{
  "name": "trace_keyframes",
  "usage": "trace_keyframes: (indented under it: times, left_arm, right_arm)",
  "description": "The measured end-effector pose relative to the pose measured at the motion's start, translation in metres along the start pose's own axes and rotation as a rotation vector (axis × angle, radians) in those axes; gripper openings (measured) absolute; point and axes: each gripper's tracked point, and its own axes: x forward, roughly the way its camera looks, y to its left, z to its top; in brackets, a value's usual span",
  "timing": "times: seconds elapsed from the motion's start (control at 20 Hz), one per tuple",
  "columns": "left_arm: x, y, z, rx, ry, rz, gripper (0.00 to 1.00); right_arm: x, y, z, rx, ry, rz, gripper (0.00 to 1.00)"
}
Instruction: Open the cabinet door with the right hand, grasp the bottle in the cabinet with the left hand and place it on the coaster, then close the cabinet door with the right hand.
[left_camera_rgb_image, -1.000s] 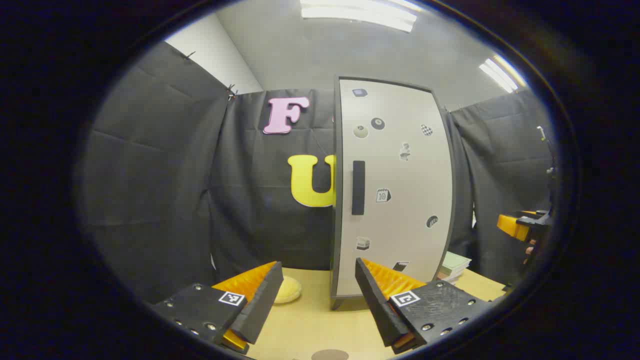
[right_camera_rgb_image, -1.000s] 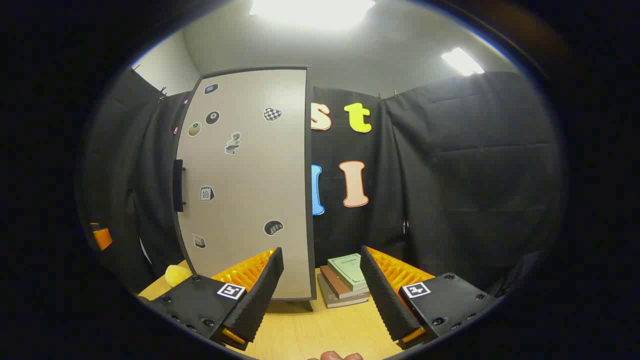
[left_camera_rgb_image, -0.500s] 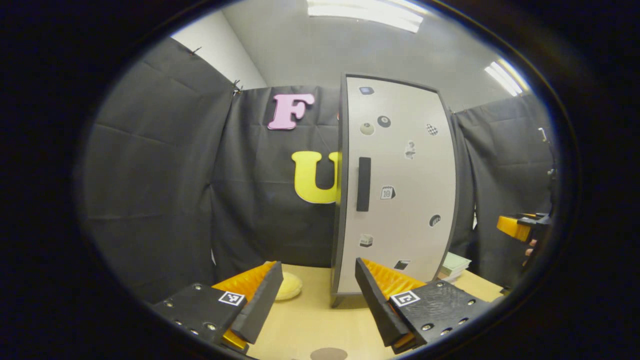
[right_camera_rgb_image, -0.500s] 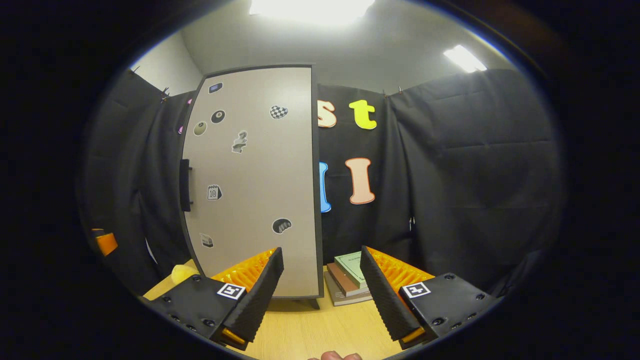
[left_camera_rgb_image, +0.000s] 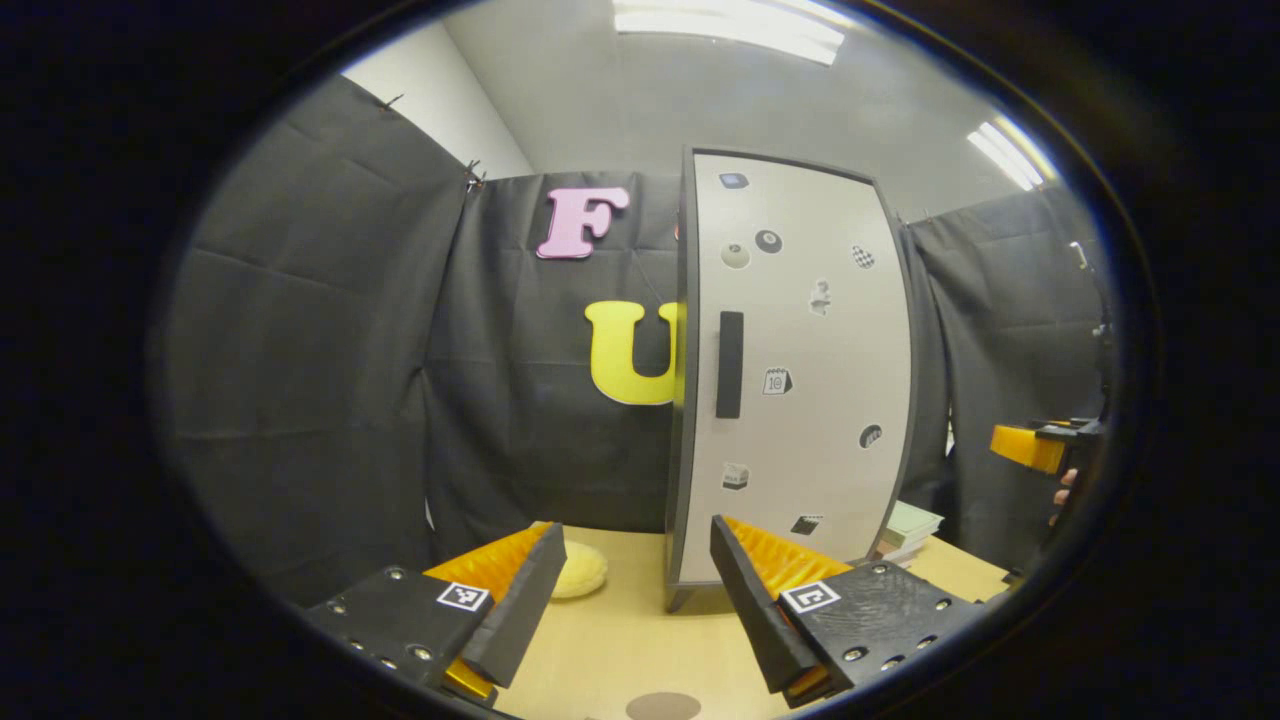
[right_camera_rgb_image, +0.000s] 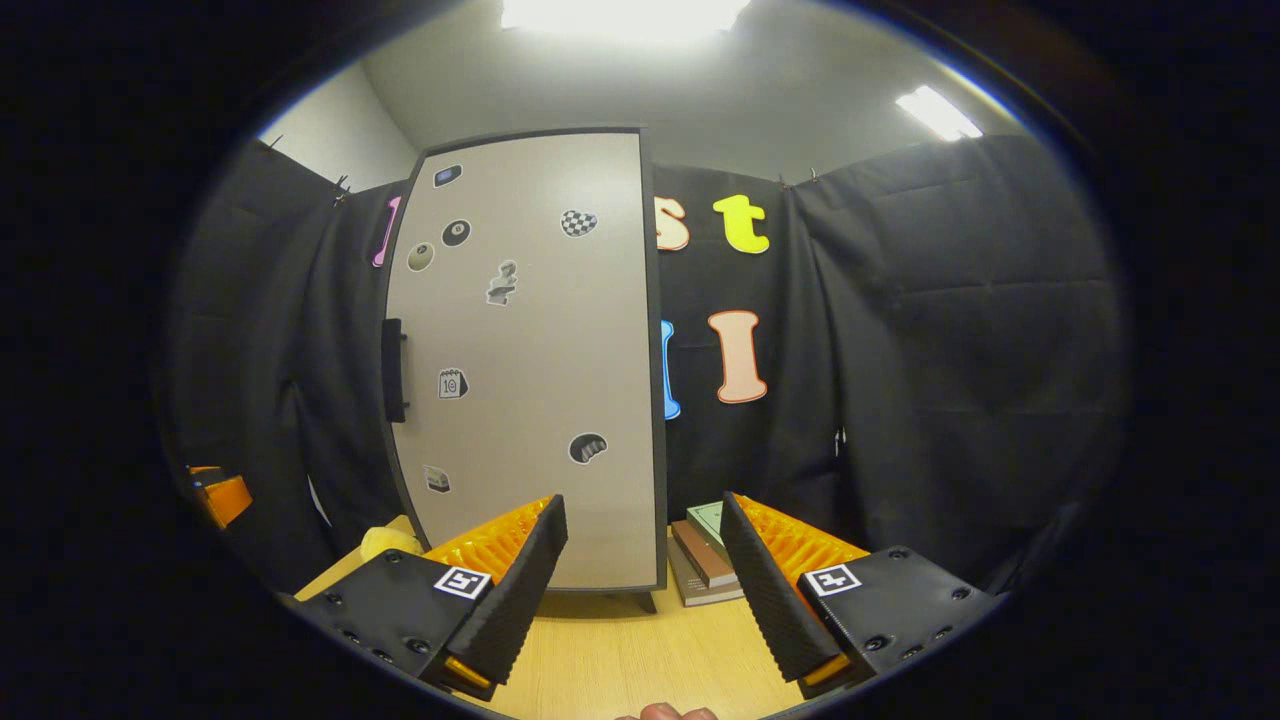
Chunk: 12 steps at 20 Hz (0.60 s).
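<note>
A tall grey cabinet with stickers on its shut door stands on the wooden table, also seen as cabinet. Its dark vertical handle is on the door's left edge, handle. A round brown coaster lies on the table just in front of my left gripper, which is open and holds nothing. My right gripper is open too, facing the door's lower right part from a distance. The right gripper also shows at the far right of the left gripper view. Whatever is inside the cabinet is hidden.
A yellow round sponge-like object lies left of the cabinet, object. A stack of books sits right of the cabinet, books. Black cloth walls close in behind and on both sides. A fingertip shows at the bottom edge.
The right gripper view has swung left, so the cabinet sits further right in it. The left gripper shifted slightly. Both grippers stay open and the door stays shut.
</note>
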Motion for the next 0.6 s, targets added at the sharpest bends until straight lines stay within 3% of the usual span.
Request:
trace_keyframes:
  times: [0.6]
  left_arm:
    - [-0.026,0.042,-0.033,-0.009,0.041,0.082,0.87]
  right_arm:
    - [0.051,0.068,0.047,-0.004,0.026,0.135,0.98]
